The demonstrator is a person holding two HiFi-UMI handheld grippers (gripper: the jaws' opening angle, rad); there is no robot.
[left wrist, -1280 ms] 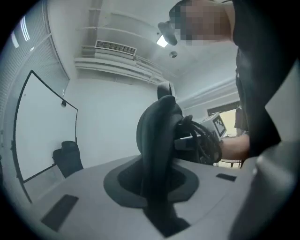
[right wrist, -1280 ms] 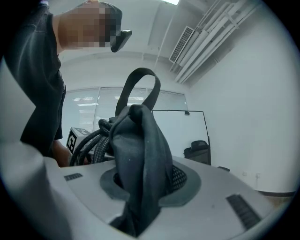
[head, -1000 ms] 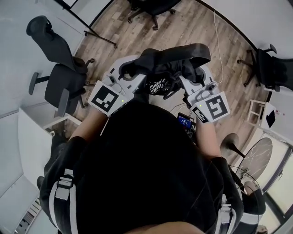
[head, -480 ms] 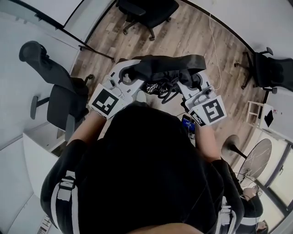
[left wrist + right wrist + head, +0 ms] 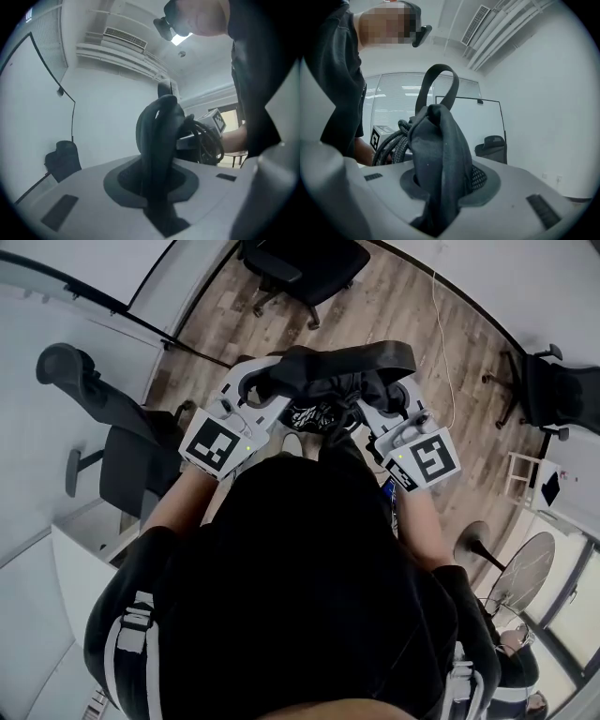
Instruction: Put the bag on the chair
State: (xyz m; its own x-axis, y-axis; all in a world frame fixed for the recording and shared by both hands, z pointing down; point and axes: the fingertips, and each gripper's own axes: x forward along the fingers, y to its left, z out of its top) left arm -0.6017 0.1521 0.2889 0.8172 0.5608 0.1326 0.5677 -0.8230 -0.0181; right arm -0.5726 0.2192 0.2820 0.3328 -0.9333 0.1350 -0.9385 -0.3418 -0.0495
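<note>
A black bag (image 5: pixel 342 371) with a wide strap hangs in the air in front of the person, held between both grippers. My left gripper (image 5: pixel 270 385) is shut on its dark fabric (image 5: pixel 157 136), which bunches up from between the jaws. My right gripper (image 5: pixel 389 397) is shut on the other side of the bag (image 5: pixel 438 150), with a strap loop (image 5: pixel 438 79) standing above it and corded handles beside it. Three black office chairs stand around: one ahead (image 5: pixel 300 263), one to the left (image 5: pixel 127 451), one to the right (image 5: pixel 553 390). The bag is above the wooden floor, not over any chair.
A white desk (image 5: pixel 75 559) lies at the lower left and a round table (image 5: pixel 525 568) at the lower right. A white cable (image 5: pixel 445 324) runs across the wooden floor. A small white frame (image 5: pixel 525 474) stands at the right. A dark stand leg (image 5: pixel 187 343) crosses the upper left.
Both grips on the bag stay the same. The head view has shifted: the chair ahead shows more fully, and the left chair sits lower and nearer.
</note>
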